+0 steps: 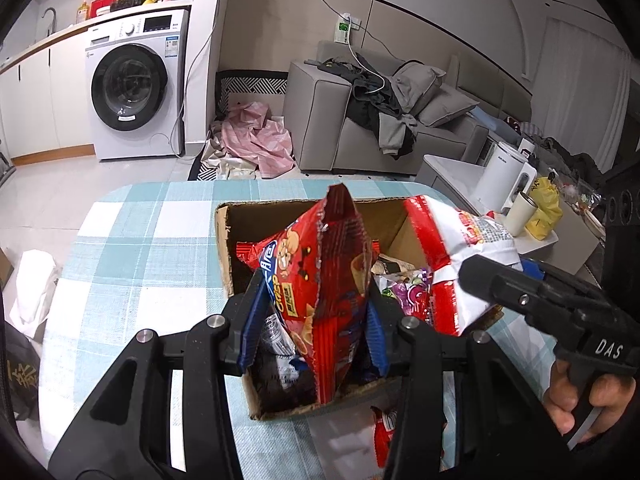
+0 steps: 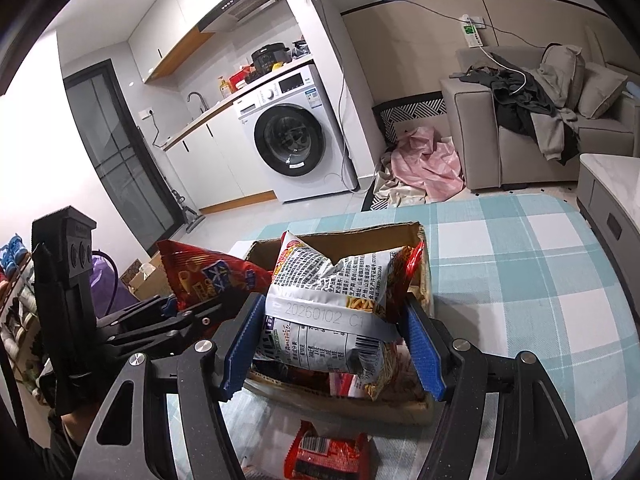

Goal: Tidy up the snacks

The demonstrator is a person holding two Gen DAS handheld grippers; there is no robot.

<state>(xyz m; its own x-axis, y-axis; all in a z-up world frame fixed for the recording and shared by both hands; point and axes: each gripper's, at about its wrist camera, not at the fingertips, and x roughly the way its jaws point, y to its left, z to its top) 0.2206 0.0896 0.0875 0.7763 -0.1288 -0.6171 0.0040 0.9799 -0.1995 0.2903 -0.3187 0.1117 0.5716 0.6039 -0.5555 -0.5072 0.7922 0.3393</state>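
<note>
Your left gripper (image 1: 316, 336) clamps the red crisp bag (image 1: 320, 280), your right gripper (image 2: 334, 344) the white snack bag (image 2: 336, 300), both over the part-filled cardboard box (image 1: 232, 248); one red packet (image 2: 324, 454) remains at the table's near edge.

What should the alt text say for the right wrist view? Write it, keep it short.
The right gripper clamps a white and red snack bag above an open cardboard box on a blue checked tablecloth. To its left, the left gripper holds a red snack bag.

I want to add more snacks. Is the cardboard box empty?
No. The cardboard box already holds snack packets, including a purple one.
</note>
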